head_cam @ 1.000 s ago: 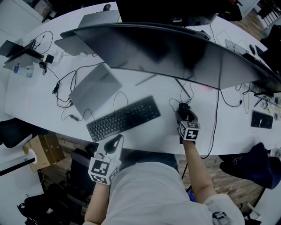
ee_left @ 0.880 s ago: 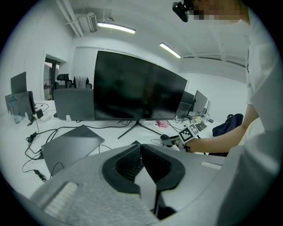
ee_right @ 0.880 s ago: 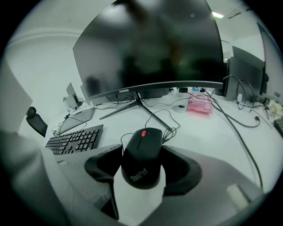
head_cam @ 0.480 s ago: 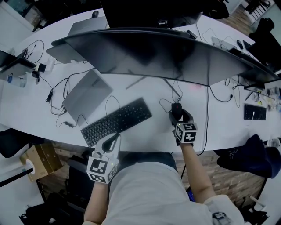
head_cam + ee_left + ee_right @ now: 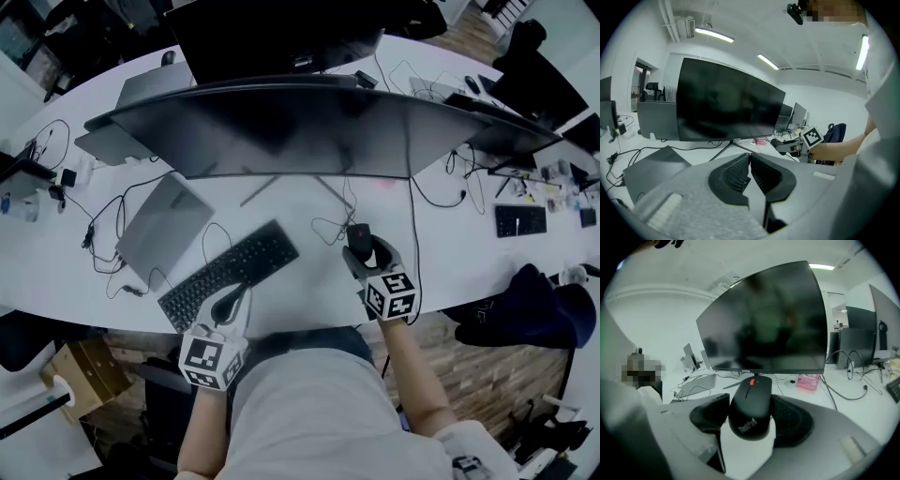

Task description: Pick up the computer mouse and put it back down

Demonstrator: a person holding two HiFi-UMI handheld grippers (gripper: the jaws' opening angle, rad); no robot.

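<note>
Clamping computer mouse [image 5: 751, 408] by its sides, right gripper [image 5: 362, 249] jaws hold it above table [image 5: 441, 253] front edge for put-down; left gripper [image 5: 233, 303] jaws closed, empty.

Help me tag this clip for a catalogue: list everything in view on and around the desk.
computer mouse: one, black with a red wheel, between the right hand-held gripper's jaws
monitor: one, black, curved, back of the desk
keyboard: one, black, left of the mouse
closed laptop: one, grey, left of the keyboard
pink item: one, pink, under the monitor; kind unclear
cables: several, black, across the desk
desk: one, white
cardboard box: one, brown, floor at lower left
left hand-held gripper: one, grey, jaws together, empty
right hand-held gripper: one, grey, shut on the mouse
</note>
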